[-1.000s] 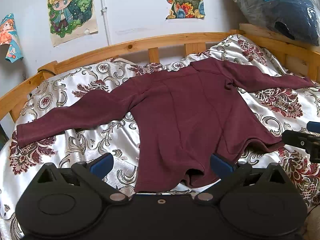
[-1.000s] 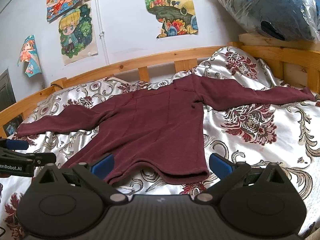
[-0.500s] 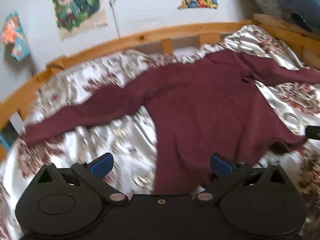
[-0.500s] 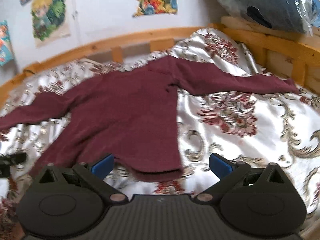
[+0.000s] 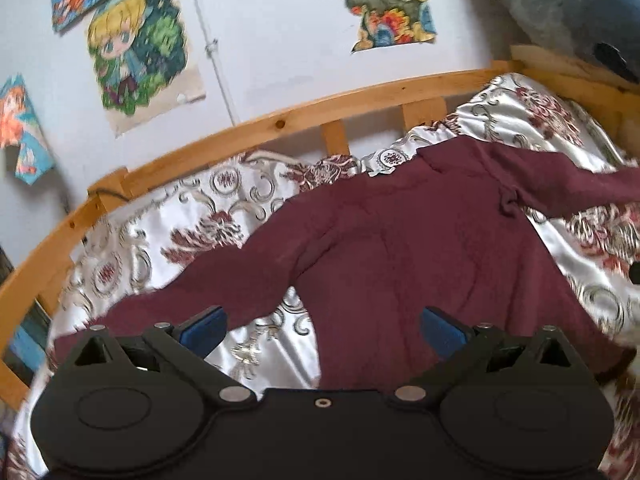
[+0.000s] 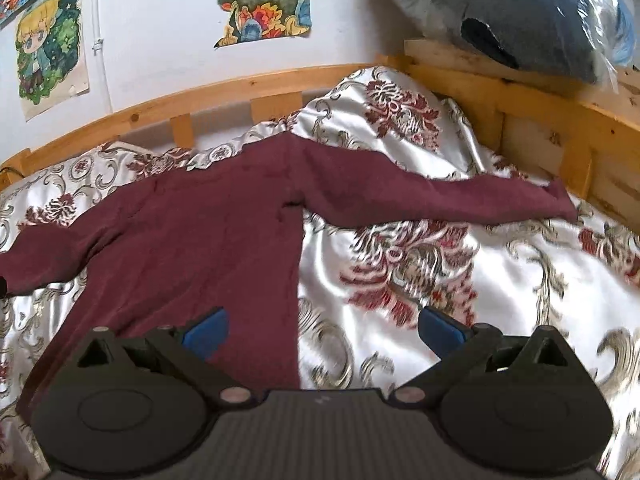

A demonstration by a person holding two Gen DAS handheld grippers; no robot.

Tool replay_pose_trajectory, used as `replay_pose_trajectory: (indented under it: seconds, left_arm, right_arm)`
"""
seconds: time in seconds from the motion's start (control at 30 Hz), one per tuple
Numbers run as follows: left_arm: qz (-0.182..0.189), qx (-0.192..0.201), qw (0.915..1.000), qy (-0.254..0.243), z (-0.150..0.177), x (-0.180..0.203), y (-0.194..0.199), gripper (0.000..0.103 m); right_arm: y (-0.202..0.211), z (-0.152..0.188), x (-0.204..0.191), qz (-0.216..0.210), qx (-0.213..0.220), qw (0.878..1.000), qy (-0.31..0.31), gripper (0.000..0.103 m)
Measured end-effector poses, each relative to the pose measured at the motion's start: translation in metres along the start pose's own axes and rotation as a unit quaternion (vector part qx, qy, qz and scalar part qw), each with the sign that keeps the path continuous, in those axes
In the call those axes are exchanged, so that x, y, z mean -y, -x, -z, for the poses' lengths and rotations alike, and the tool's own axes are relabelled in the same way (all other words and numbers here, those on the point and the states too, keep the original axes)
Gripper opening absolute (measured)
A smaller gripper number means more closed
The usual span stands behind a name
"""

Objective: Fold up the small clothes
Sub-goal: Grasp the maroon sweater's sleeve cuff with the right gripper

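Observation:
A maroon long-sleeved top (image 5: 420, 256) (image 6: 208, 240) lies spread flat on the bed, both sleeves stretched out sideways. My left gripper (image 5: 322, 326) hovers open over the gap between the left sleeve (image 5: 224, 284) and the body's lower left edge, holding nothing. My right gripper (image 6: 324, 326) is open above the body's right side seam, its left blue pad (image 6: 206, 330) over the cloth and its right pad (image 6: 442, 330) over the bedspread. The right sleeve (image 6: 460, 200) runs out towards the bed's right rail.
The silver bedspread (image 6: 460, 280) with dark red flowers covers the bed. A wooden rail (image 5: 280, 124) (image 6: 540, 120) borders it behind and on the right. A bagged dark blue bundle (image 6: 520, 12) rests on the right rail. Posters hang on the white wall (image 5: 256, 32).
Both grippers have moved forward over the top, past its lower hem. The left has swung left towards the left sleeve, the right towards the right side. Both stay open.

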State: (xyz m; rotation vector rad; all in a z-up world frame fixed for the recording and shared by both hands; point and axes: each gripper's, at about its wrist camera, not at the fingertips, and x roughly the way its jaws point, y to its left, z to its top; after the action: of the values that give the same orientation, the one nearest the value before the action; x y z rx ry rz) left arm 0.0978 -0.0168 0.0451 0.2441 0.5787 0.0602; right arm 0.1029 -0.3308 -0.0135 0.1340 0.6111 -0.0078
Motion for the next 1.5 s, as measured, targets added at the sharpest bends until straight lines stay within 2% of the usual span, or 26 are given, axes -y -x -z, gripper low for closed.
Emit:
replay_pose_trajectory:
  seconds: [0.27, 0.37, 0.43, 0.53, 0.7, 0.8, 1.0, 1.13, 1.23, 1.3, 1.33, 1.37, 1.4, 1.43, 1.47, 1.5]
  left_arm:
    - [0.004, -0.046, 0.9972, 0.059, 0.001, 0.016, -0.045, 0.102]
    - [0.005, -0.062, 0.9961, 0.063, 0.003, 0.023, -0.061, 0.102]
    - [0.009, -0.070, 0.9957, 0.060, 0.003, 0.028, -0.071, 0.102]
    - [0.013, -0.075, 0.9957, 0.053, 0.004, 0.036, -0.083, 0.102]
    - [0.025, -0.081, 0.9949, 0.054, 0.002, 0.045, -0.095, 0.102]
    - [0.033, -0.083, 0.9945, 0.055, 0.002, 0.049, -0.097, 0.102]
    - [0.036, -0.088, 0.9948, 0.036, 0.006, 0.055, -0.101, 0.102]
    - [0.039, -0.099, 0.9924, 0.062, 0.007, 0.044, -0.108, 0.102]
    - [0.038, -0.099, 0.9914, 0.076, 0.007, 0.035, -0.109, 0.102]
    - [0.034, -0.095, 0.9921, 0.074, 0.008, 0.029, -0.107, 0.102]
    - [0.033, -0.093, 0.9924, 0.073, 0.009, 0.026, -0.105, 0.102]
    - [0.031, -0.091, 0.9926, 0.074, 0.010, 0.023, -0.104, 0.102]
    - [0.030, -0.091, 0.9926, 0.076, 0.011, 0.019, -0.103, 0.102]
    - [0.029, -0.091, 0.9925, 0.077, 0.012, 0.016, -0.101, 0.102]
    - [0.028, -0.091, 0.9924, 0.078, 0.012, 0.013, -0.100, 0.102]
    - [0.026, -0.091, 0.9923, 0.080, 0.013, 0.009, -0.099, 0.102]
  right_arm:
    - [-0.032, -0.027, 0.022, 0.024, 0.014, 0.999, 0.015, 0.103]
    - [-0.049, -0.034, 0.031, 0.012, 0.021, 0.999, 0.034, 0.103]
    - [-0.061, -0.036, 0.038, 0.019, 0.029, 0.998, 0.043, 0.103]
    - [-0.074, -0.034, 0.053, 0.030, 0.061, 0.997, 0.044, 0.103]
    - [-0.080, -0.041, 0.096, 0.051, 0.099, 0.993, -0.023, 0.103]
    - [-0.081, -0.046, 0.130, 0.055, 0.103, 0.990, -0.077, 0.103]
    - [-0.105, -0.054, 0.190, 0.130, 0.065, 0.977, -0.155, 0.103]
    - [-0.114, -0.065, 0.216, 0.161, 0.058, 0.962, -0.213, 0.103]
    - [-0.124, -0.075, 0.220, 0.178, 0.055, 0.959, -0.211, 0.103]
    - [-0.134, -0.079, 0.222, 0.199, 0.046, 0.957, -0.206, 0.092]
    - [-0.138, -0.079, 0.220, 0.205, 0.040, 0.956, -0.208, 0.078]
    - [-0.142, -0.079, 0.222, 0.209, 0.034, 0.954, -0.214, 0.069]
    - [-0.144, -0.078, 0.224, 0.212, 0.032, 0.952, -0.221, 0.065]
    - [-0.143, -0.076, 0.223, 0.213, 0.034, 0.950, -0.228, 0.058]
    - [-0.140, -0.074, 0.224, 0.212, 0.043, 0.947, -0.235, 0.046]
    - [-0.139, -0.074, 0.224, 0.210, 0.053, 0.946, -0.240, 0.040]
